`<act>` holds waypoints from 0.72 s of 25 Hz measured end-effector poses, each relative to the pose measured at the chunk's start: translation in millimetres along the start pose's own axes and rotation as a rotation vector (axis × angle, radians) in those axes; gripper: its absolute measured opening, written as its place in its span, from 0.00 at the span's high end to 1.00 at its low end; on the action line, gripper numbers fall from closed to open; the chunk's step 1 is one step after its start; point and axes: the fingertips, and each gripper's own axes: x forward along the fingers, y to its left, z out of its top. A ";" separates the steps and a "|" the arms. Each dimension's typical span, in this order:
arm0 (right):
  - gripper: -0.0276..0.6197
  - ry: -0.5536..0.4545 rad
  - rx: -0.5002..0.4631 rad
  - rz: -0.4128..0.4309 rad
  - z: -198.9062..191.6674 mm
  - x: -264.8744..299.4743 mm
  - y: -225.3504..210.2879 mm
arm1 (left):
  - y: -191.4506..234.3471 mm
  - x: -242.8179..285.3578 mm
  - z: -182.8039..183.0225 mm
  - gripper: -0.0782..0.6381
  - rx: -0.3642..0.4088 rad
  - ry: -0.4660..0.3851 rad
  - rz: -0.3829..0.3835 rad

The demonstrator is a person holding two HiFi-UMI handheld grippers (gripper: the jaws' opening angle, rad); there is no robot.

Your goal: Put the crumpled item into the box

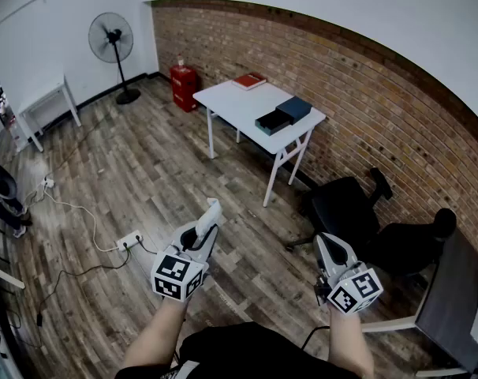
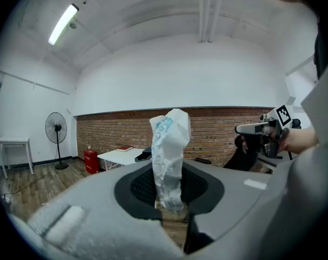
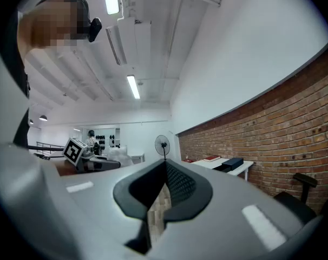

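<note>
Left gripper (image 1: 211, 212): pinches crumpled item (image 2: 169, 145)
Right gripper (image 1: 323, 243): closed — empty
Box (image 1: 270, 122): on white table (image 1: 231, 97), well apart
Chair (image 1: 341, 208): black, near right gripper
Floor (image 1: 144, 172): wood

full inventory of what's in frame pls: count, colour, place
crumpled item: 1, white with blue print, between the left gripper's jaws
box: 1, dark, two parts side by side, on the white table
white table: 1, white, by the brick wall
book: 1, red, far end of that table
fan: 1, black, standing in the far corner
container: 1, red, on the floor beyond the table
side table: 1, white, at the left wall
office chair: black, count unclear, right of the table
power strip: 1, white, on the floor with cables
left gripper: grey, shut on the crumpled item
right gripper: grey, shut, empty
</note>
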 end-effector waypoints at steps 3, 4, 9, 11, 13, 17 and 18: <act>0.97 0.001 0.007 0.004 -3.4 -2.6 -2.0 | -4.1 3.4 2.7 0.79 0.004 0.000 -0.004; 0.97 0.002 0.010 0.003 -4.7 -3.2 -2.8 | -4.8 4.0 3.0 0.79 0.004 0.000 -0.004; 0.97 -0.001 0.026 -0.005 -9.7 -9.6 -10.3 | -8.4 6.6 -0.5 0.79 -0.001 0.010 -0.001; 0.97 -0.003 0.030 -0.009 -10.2 -15.4 -16.7 | -12.8 9.6 -1.1 0.79 -0.001 0.015 0.001; 0.97 -0.011 0.037 -0.015 -9.9 -22.1 -23.6 | -18.0 13.4 -0.6 0.79 0.002 0.017 0.002; 0.97 -0.018 0.024 0.010 -8.5 -36.0 -26.1 | -31.5 17.0 0.6 0.79 0.012 0.018 0.001; 0.97 -0.014 0.006 0.027 -8.9 -39.2 -23.8 | -35.8 17.5 0.6 0.79 0.014 0.017 0.003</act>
